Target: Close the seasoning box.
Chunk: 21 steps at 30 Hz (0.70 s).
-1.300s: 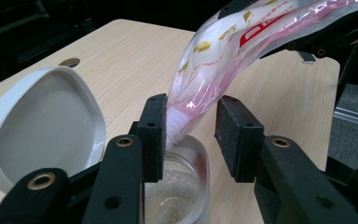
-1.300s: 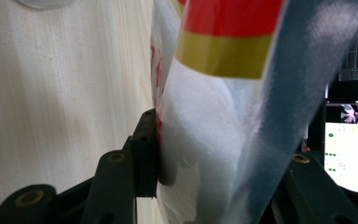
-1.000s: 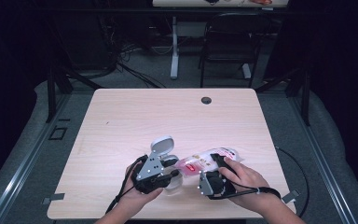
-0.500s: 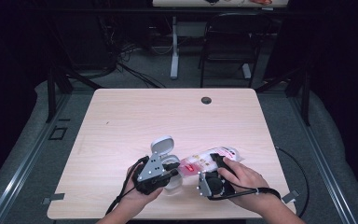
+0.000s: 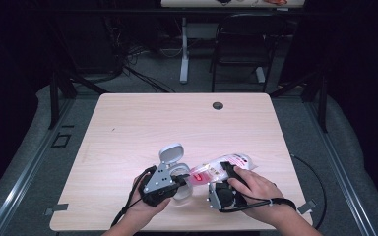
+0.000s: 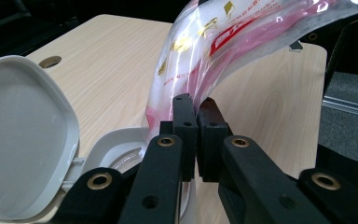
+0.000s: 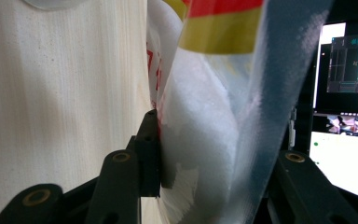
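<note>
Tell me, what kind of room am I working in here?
Likely a lab or recording workspace: a bare wooden table on grey carpet, computer monitors lit at one side, and a chair and cables beyond.

Both hands rest low at the table's near edge, left gripper jaws just closed tight, right gripper jaws wider.

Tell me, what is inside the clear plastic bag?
The bag holds a white, grainy filling, seen through the film in the right gripper view. Red and yellow print covers the rest, so its upper content stays hidden.
</note>
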### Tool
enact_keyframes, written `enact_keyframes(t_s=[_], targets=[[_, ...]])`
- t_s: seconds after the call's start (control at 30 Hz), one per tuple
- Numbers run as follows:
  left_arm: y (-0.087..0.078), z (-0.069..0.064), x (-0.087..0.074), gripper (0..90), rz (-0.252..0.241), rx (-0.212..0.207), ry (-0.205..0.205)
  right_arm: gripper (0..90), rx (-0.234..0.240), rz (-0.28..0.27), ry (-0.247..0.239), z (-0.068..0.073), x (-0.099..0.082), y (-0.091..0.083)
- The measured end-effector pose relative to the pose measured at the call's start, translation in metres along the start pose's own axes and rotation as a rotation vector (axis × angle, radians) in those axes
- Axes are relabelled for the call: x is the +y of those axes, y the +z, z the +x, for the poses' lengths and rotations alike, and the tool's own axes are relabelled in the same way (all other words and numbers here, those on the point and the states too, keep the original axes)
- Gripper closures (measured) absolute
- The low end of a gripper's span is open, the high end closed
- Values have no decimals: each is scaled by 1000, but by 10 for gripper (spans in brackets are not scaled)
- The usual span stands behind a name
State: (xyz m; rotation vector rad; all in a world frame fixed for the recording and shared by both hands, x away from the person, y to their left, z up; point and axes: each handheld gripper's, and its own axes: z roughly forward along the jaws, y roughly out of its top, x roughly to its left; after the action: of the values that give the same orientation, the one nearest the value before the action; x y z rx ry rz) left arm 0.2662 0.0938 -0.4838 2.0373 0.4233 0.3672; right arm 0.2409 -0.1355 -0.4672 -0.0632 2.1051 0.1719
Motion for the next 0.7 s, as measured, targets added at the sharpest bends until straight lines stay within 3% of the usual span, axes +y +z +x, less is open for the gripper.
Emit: enact_keyframes(t_s=[0.27,0.47,0.7], targets=[[-1,0,-2,892,2,-8,3,592,-21,-8,-24,2,2,-2],[-2,-1,-3,894,0,-10,-2,596,-50,33,-72,2,6,-8],[-2,0,-4,895,-6,-12,-4,600,-59,10,-76,2,6,-9]])
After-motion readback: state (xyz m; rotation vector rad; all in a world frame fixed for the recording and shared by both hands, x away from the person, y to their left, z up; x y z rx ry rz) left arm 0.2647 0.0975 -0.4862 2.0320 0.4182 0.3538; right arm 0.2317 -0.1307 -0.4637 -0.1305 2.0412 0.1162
